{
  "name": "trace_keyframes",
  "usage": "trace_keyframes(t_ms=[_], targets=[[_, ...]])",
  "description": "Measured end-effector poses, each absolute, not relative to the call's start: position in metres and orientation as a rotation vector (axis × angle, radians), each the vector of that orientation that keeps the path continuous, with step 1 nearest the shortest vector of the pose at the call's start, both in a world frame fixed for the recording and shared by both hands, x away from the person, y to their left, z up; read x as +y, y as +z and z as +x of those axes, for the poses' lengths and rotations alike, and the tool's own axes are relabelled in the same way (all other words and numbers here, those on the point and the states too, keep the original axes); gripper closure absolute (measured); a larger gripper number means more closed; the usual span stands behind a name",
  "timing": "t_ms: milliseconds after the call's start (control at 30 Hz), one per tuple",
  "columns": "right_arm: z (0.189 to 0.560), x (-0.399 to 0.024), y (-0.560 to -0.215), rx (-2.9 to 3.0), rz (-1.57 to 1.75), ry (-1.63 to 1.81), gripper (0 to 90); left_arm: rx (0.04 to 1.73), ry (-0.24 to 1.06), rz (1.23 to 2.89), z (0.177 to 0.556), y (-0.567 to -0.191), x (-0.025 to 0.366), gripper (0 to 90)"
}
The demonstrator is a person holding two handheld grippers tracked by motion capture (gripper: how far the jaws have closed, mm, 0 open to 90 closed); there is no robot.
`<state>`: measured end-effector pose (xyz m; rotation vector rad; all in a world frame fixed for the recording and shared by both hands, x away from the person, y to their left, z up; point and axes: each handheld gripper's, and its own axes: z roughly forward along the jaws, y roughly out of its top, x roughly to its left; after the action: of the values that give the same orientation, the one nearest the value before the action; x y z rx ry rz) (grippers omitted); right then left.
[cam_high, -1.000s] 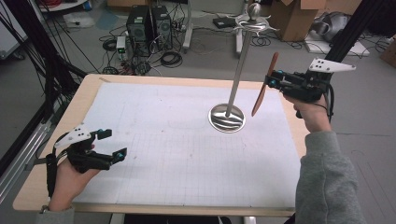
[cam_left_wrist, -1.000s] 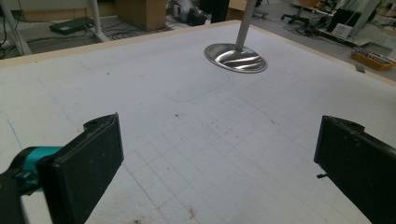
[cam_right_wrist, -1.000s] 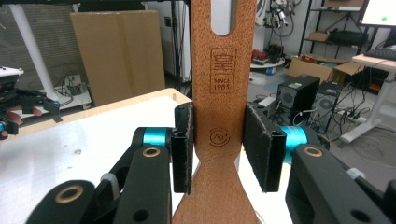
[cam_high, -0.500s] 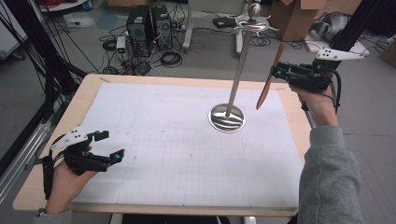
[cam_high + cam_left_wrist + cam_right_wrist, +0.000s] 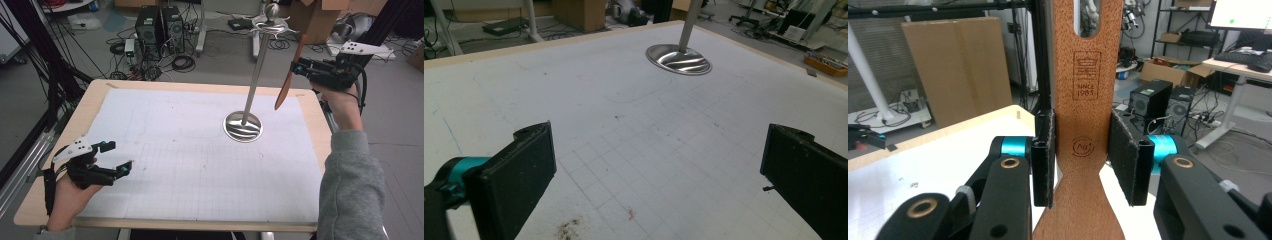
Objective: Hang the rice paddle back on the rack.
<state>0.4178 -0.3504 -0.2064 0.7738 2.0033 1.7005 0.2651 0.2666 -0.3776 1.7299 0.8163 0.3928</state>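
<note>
High view: the right gripper (image 5: 299, 66) was raised above the desk's (image 5: 200, 87) far right corner, pinching a wooden spatula (image 5: 287, 85) that hung tilted, clear of the surface, just right of the metal stand (image 5: 250, 100). The left gripper (image 5: 116, 157) rested low near the front left edge, its jaws spread with nothing between them.

Left gripper view: both black jaws stood wide apart over the gridded mat (image 5: 649, 140), the stand's round base (image 5: 679, 59) well ahead.

Right gripper view: the pads (image 5: 1044, 160) pressed both edges of the spatula's (image 5: 1083, 115) handle, just above its narrowing, with a slot at the top.
</note>
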Motion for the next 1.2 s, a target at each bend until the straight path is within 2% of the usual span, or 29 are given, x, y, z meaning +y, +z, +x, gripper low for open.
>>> trace_keyframes(t_ms=[500, 1200], targets=[[0.424, -0.345, -0.194, 1.984, 0.755, 1.719, 64.8, 0.793, 0.401, 1.707, 0.256, -0.37, 0.267, 1.8], [0.431, -0.343, -0.194, 1.955, 0.768, 1.764, 64.8, 0.819, 0.411, 1.704, 0.253, -0.373, 0.276, 1.8]])
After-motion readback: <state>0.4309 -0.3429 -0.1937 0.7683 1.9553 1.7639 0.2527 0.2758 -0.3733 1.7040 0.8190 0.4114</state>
